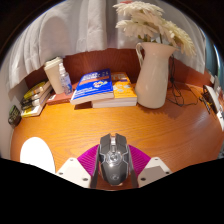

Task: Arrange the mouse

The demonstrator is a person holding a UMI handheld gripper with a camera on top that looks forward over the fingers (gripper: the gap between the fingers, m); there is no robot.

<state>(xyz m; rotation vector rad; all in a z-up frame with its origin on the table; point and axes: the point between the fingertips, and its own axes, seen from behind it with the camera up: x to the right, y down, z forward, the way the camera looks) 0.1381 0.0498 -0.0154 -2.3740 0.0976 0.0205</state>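
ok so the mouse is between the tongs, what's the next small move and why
Probably lift it slightly and carry it forward. The grey mouse sits between the tongs, whose pink pads flank its sides, though I cannot tell if both press it. The wooden desk ahead looks open before the books and white vase, giving room to set it down.

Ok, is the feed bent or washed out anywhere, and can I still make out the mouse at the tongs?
Gripper view: strong fisheye bend, the wooden desk edge and back wall curving; bright glare from the curtained window behind the vase washes out its dried flowers; the mouse between the tongs is evenly lit and sharp, buttons readable.
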